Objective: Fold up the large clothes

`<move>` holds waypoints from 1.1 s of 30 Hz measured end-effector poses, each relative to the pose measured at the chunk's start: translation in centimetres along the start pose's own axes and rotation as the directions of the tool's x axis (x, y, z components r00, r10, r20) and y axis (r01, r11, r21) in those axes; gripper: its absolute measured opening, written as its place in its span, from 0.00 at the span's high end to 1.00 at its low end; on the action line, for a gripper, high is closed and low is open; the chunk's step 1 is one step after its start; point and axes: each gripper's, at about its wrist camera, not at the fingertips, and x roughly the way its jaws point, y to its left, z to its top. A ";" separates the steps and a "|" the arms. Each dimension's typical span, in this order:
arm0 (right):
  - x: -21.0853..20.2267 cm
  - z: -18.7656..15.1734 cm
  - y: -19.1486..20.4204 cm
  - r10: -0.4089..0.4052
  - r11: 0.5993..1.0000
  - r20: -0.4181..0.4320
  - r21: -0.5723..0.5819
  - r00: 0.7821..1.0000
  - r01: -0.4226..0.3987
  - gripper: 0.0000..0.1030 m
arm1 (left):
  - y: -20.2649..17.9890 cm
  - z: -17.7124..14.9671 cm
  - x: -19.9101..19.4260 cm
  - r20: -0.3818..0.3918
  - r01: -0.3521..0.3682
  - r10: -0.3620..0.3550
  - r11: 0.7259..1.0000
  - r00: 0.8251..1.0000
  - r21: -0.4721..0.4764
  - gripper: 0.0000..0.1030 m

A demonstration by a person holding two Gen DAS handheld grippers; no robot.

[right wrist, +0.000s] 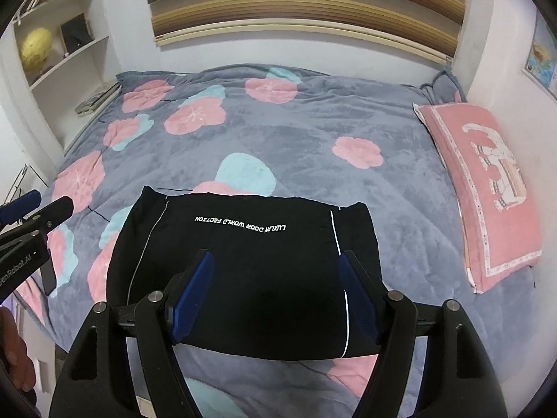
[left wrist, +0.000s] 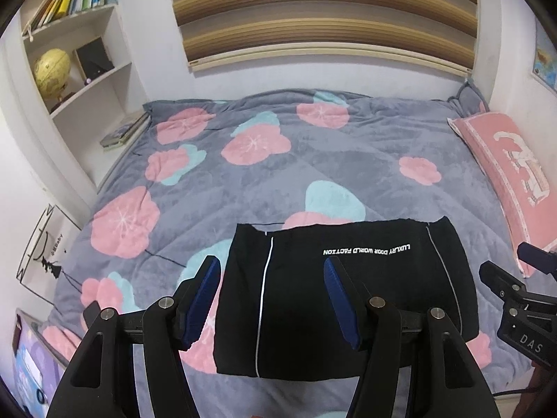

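Folded garment (left wrist: 341, 299) lies flat on the bed (left wrist: 348, 160), at its near edge. Left tool (left wrist: 273, 271) above the garment's left part, right tool (right wrist: 275, 266) above its right part, both spread, neither touching it. Pillow (right wrist: 484, 188) on the bed's right side. Shelves (left wrist: 87, 69) left of the bed, globe (left wrist: 52, 69) on one. Blind (left wrist: 323, 14) behind the bed.
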 end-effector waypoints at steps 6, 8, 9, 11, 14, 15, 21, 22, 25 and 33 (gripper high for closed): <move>0.3 -0.1 0.2 0.008 1.000 -0.008 -0.014 1.000 -0.008 0.26 | 0.1 -0.2 0.3 -0.014 -0.016 0.016 1.000 1.000 0.000 0.39; 0.3 0.0 0.1 0.000 1.000 -0.002 -0.019 1.000 0.000 0.26 | 0.3 -0.4 0.6 -0.024 -0.014 0.014 1.000 1.000 -0.008 0.39; 0.3 0.0 0.0 -0.005 1.000 -0.001 -0.019 1.000 0.005 0.25 | 0.4 -0.5 0.8 -0.028 -0.014 0.014 1.000 1.000 -0.012 0.39; 0.4 0.0 -0.2 -0.008 1.000 -0.006 -0.014 1.000 0.008 0.25 | 0.7 -0.5 1.1 -0.033 -0.017 0.016 1.000 0.999 -0.015 0.39; 0.6 0.1 -0.6 -0.009 1.000 -0.014 -0.001 1.000 0.009 0.24 | 1.0 -0.5 1.5 -0.044 -0.019 0.018 1.000 0.999 -0.016 0.39; 0.7 0.1 -0.6 -0.006 1.000 -0.019 0.002 1.000 0.006 0.24 | 1.0 -0.5 1.6 -0.047 -0.019 0.018 1.000 0.999 -0.017 0.39; 1.1 0.1 -0.9 -0.003 1.000 -0.036 0.009 0.999 0.004 0.24 | 1.0 -0.4 1.9 -0.052 -0.016 0.015 1.000 0.999 -0.013 0.39; 1.1 0.1 -1.0 -0.005 1.000 -0.035 0.008 0.999 0.005 0.24 | 1.0 -0.4 2.1 -0.054 -0.014 0.014 1.000 0.998 -0.010 0.39; 1.2 0.1 -1.1 -0.004 1.000 -0.037 0.007 0.999 0.004 0.24 | 1.0 -0.3 2.4 -0.057 -0.004 0.004 1.000 0.998 -0.005 0.39; 1.8 -0.2 -1.4 0.033 0.999 -0.067 0.039 0.997 -0.030 0.23 | 1.0 -0.3 2.8 -0.063 0.009 -0.008 1.000 0.998 0.016 0.39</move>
